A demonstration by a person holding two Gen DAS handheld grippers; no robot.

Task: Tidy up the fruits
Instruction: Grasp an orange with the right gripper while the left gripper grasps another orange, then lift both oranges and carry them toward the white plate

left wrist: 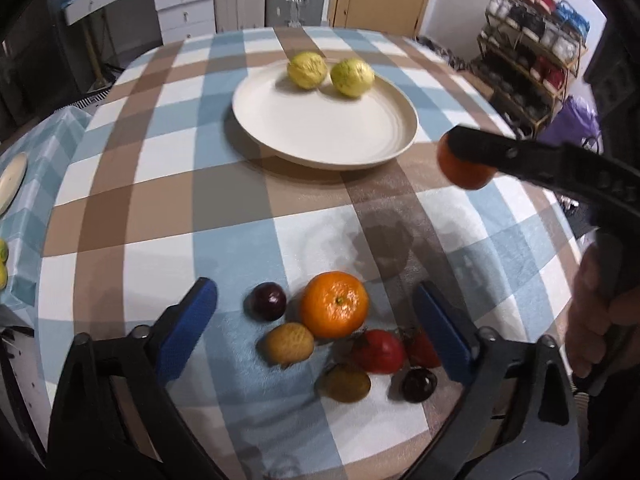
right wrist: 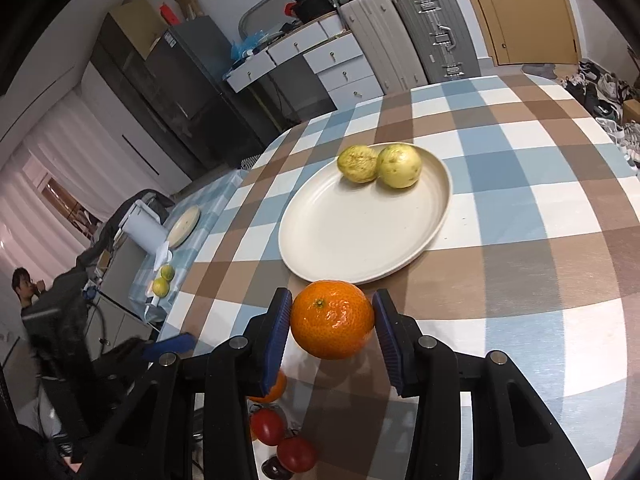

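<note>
A cream plate (left wrist: 320, 128) (right wrist: 360, 232) sits mid-table with two yellow-green fruits (left wrist: 306, 70) (left wrist: 352, 77) at its far rim. My right gripper (right wrist: 333, 320) is shut on an orange (right wrist: 332, 318) and holds it above the table, just short of the plate's near rim; it also shows in the left wrist view (left wrist: 464, 168). My left gripper (left wrist: 316, 308) is open and empty, its fingers either side of a pile: a second orange (left wrist: 334, 304), dark plums (left wrist: 267, 300), tomatoes (left wrist: 378, 350) and brownish fruits (left wrist: 289, 342).
The round table has a checked cloth (left wrist: 224, 216). A side table at the left holds a small plate (right wrist: 183, 221), green fruits (right wrist: 161, 286) and a white jug (right wrist: 142, 228). Drawers, suitcases and a shoe rack (left wrist: 532, 60) stand behind.
</note>
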